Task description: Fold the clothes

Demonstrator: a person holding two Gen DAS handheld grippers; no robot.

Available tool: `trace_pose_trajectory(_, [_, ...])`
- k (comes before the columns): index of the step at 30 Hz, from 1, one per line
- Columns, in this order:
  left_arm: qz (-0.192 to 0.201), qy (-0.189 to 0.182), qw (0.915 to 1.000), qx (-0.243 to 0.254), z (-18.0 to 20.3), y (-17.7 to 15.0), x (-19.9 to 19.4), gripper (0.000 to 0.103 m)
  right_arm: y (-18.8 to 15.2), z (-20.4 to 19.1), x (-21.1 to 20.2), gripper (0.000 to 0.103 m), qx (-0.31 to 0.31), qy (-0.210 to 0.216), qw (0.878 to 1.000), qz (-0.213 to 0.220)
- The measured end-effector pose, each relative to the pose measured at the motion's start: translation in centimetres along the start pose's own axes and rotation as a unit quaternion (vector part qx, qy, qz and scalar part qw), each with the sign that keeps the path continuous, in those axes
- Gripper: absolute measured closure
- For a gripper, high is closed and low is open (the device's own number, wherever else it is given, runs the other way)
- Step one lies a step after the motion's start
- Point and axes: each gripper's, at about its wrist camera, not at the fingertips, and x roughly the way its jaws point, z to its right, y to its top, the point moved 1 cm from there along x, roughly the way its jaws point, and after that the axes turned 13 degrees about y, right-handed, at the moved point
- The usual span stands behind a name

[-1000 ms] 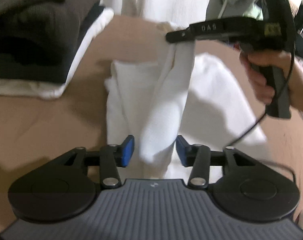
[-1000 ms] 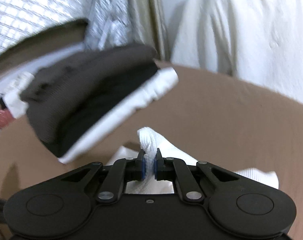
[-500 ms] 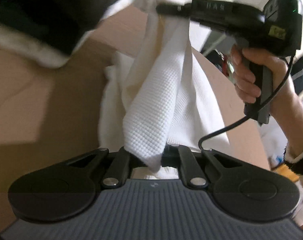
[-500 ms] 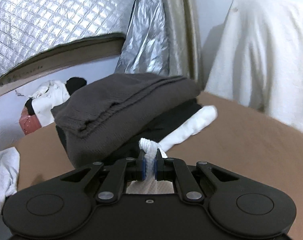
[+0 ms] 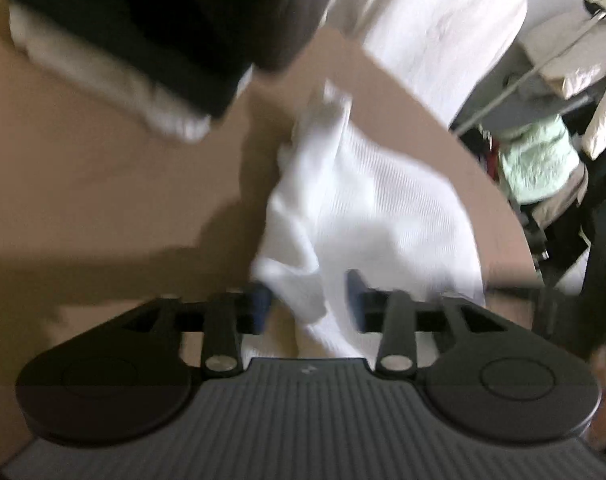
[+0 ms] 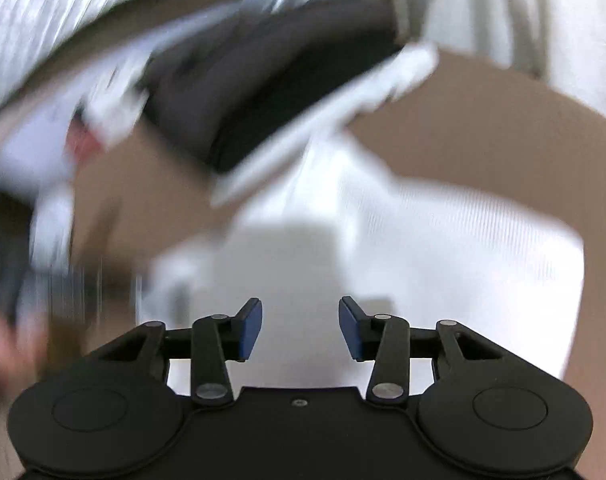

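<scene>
Brown tabletop (image 5: 103,208) carries, at its far side, a stack of folded clothes (image 5: 175,20), dark items over white, which I judge to be completed work. White waffle-knit garment (image 5: 383,208) lies nearer me on the tabletop, bunched along one edge and only partly doubled over, so I judge its folding unfinished and its transfer to the stack outstanding. My left hand-held gripper (image 5: 307,300) stands wide with a fold of the garment loose between its jaws, and my right hand-held gripper (image 6: 300,326) stands wide and empty above the garment.
</scene>
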Motion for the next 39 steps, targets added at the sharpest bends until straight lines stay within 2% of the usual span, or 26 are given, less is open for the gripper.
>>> trace_pose_trajectory(1, [0.013,0.009,0.9999,0.002,0.2,0.3,-0.1,0.044,-1.5,-0.1,0.0,0.055,0.016,0.008,0.999,-0.030])
trace_pose_trajectory(2, [0.006,0.027,0.9996,0.005,0.3,0.0,-0.3,0.041,-2.9,-0.1,0.0,0.055,0.035,0.016,0.997,-0.060])
trace_pose_trajectory(3, [0.000,0.045,0.9989,0.009,0.4,-0.4,-0.5,0.034,-3.6,-0.3,-0.6,0.055,0.057,0.028,0.996,-0.069])
trace_pose_trajectory(4, [-0.012,0.066,0.9976,0.014,0.5,-0.7,-0.6,0.033,-4.3,-0.6,-1.3,0.055,0.080,0.040,0.993,-0.073])
trace_pose_trajectory(5, [-0.043,0.101,0.9935,0.030,0.1,-0.9,-0.3,0.033,-4.5,-0.7,-2.1,0.055,0.089,0.065,0.992,-0.066])
trace_pose_trajectory(7, [-0.061,0.143,0.9851,0.073,0.6,-1.4,0.7,0.033,-4.0,0.2,-4.4,0.054,0.091,0.073,0.993,-0.027])
trace_pose_trajectory(9, [-0.047,0.163,0.9811,0.092,1.5,-1.2,0.3,0.032,-3.5,1.3,-6.8,0.043,0.093,0.076,0.993,0.014])
trace_pose_trajectory(10, [-0.037,0.173,0.9788,0.103,1.9,-1.1,0.0,0.033,-3.2,2.2,-8.0,0.039,0.092,0.051,0.994,0.040])
trace_pose_trajectory(11, [-0.014,0.181,0.9761,0.119,2.5,-1.1,-0.5,0.033,-3.3,3.6,-8.1,0.032,0.113,0.048,0.991,0.053])
trace_pose_trajectory(12, [0.018,0.181,0.9736,0.138,3.2,-0.9,-1.2,0.033,-3.5,5.1,-7.9,0.026,0.138,0.050,0.987,0.063])
trace_pose_trajectory(14, [0.041,0.151,0.9774,0.143,3.8,-0.1,-1.6,0.031,-3.9,8.0,-7.7,0.021,0.188,0.055,0.977,0.084])
trace_pose_trajectory(16, [0.061,0.120,0.9802,0.145,4.3,0.8,-1.9,0.020,-4.3,11.0,-7.5,0.021,0.238,0.059,0.964,0.104])
trace_pose_trajectory(20, [0.011,0.079,0.9907,0.110,4.0,3.2,2.3,0.020,-5.0,16.9,-7.0,0.021,0.336,0.067,0.929,0.143])
trace_pose_trajectory(22, [0.006,0.083,0.9925,0.090,3.6,3.7,4.3,0.020,-4.2,18.4,-5.7,0.021,0.345,0.079,0.921,0.161])
trace_pose_trajectory(24, [0.014,0.094,0.9929,0.072,3.0,4.4,6.1,0.020,-3.1,19.2,-4.2,0.016,0.345,0.098,0.916,0.178])
trace_pose_trajectory(26, [0.031,0.067,0.9957,0.057,2.9,5.7,7.3,0.021,-1.9,19.7,-3.0,0.011,0.343,0.113,0.912,0.196])
trace_pose_trajectory(27, [0.036,0.055,0.9963,0.054,3.0,6.3,7.8,0.027,-1.2,20.1,-2.4,0.012,0.341,0.118,0.909,0.208])
trace_pose_trajectory(28, [0.028,0.051,0.9955,0.074,3.5,6.3,8.1,0.059,-0.7,20.3,-2.1,0.017,0.331,0.116,0.911,0.216])
trace_pose_trajectory(29, [0.021,0.047,0.9942,0.095,4.0,6.3,8.4,0.079,0.0,20.1,-2.0,0.049,0.311,0.101,0.920,0.215])
trace_pose_trajectory(30, [0.016,0.044,0.9925,0.113,4.4,6.2,8.6,0.084,0.8,19.6,-2.2,0.076,0.274,0.081,0.937,0.203])
trace_pose_trajectory(31, [0.026,0.051,0.9912,0.120,4.9,6.0,8.4,0.085,1.4,18.6,-2.8,0.076,0.234,0.065,0.947,0.208])
trace_pose_trajectory(32, [0.035,0.057,0.9897,0.127,5.3,5.9,8.1,0.085,1.6,17.3,-4.0,0.078,0.191,0.052,0.952,0.235])
trace_pose_trajectory(34, [0.054,0.069,0.9861,0.141,6.2,5.5,7.5,0.086,1.3,15.3,-6.0,0.079,0.139,0.025,0.954,0.263])
trace_pose_trajectory(37, [0.074,0.098,0.9794,0.160,7.4,4.9,7.3,0.085,0.8,14.8,-5.5,0.076,0.110,-0.059,0.962,0.243])
trace_pose_trajectory(38, [0.075,0.112,0.9770,0.166,7.7,4.7,7.6,0.084,0.7,15.6,-5.0,0.070,0.120,-0.082,0.963,0.227])
trace_pose_trajectory(39, [0.069,0.118,0.9764,0.167,7.7,4.4,7.6,0.081,0.4,16.7,-4.5,0.064,0.145,-0.083,0.961,0.221])
